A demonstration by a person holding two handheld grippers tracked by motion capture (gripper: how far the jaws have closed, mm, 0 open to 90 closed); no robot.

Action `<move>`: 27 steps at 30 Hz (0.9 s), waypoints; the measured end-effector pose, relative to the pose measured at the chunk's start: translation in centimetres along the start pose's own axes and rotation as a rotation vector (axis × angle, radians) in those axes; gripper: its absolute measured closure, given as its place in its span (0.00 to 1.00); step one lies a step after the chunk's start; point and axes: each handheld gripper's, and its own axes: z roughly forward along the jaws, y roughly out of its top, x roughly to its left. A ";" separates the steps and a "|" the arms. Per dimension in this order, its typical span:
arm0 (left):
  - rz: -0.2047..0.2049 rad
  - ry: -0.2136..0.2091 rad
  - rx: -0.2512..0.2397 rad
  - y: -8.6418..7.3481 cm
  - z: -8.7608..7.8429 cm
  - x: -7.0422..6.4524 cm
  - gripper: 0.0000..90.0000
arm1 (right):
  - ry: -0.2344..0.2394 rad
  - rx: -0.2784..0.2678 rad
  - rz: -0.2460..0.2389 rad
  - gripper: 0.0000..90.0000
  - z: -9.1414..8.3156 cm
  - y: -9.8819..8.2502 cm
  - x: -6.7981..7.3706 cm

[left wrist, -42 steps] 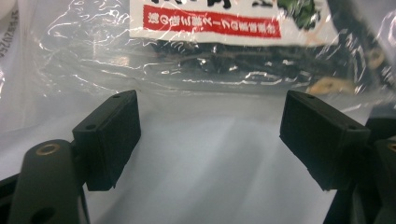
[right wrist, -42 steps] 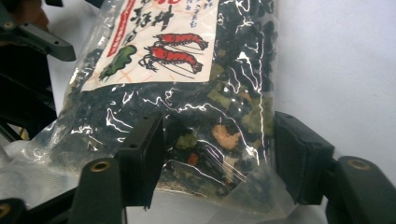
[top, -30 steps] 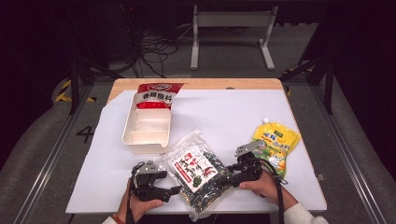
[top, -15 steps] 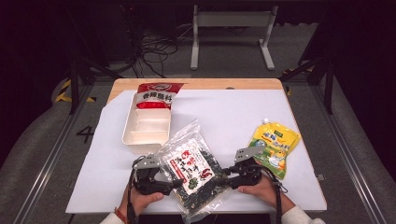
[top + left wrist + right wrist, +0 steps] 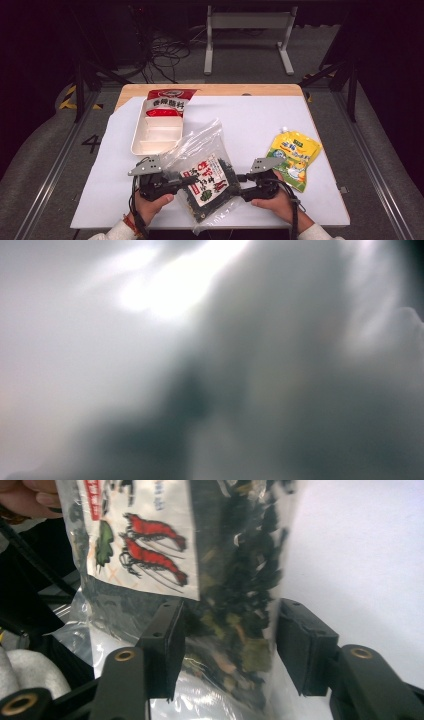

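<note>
1. Seaweed bag (image 5: 207, 182) now hangs between my two hand-held grippers, lifted higher off the white tabletop (image 5: 250, 120) than a second ago.
2. My left hand-held gripper (image 5: 176, 182) has just been closing; its jaws now pinch the bag's left edge, its own view blurred by plastic.
3. My right hand-held gripper (image 5: 225, 650) has just been opening a little; the bag's lower end sits between its jaws, pads apparently not pressing.
4. Judgement: the left grip carries the bag toward the tray (image 5: 157, 132).
</note>
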 end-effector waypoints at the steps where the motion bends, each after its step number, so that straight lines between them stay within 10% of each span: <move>1: 0.010 -0.003 -0.004 0.2 -0.1 -0.1 0.86 | -0.009 0.004 -0.005 0.49 -0.2 0.0 0.1; 9: 0.063 -0.023 -0.032 1.3 -0.8 -0.5 0.89 | -0.089 0.043 -0.022 0.39 -2.1 -1.1 0.6; 27: 0.246 0.128 -0.024 5.0 -3.8 -0.5 0.90 | -0.151 0.057 0.019 0.35 -4.5 -3.0 1.2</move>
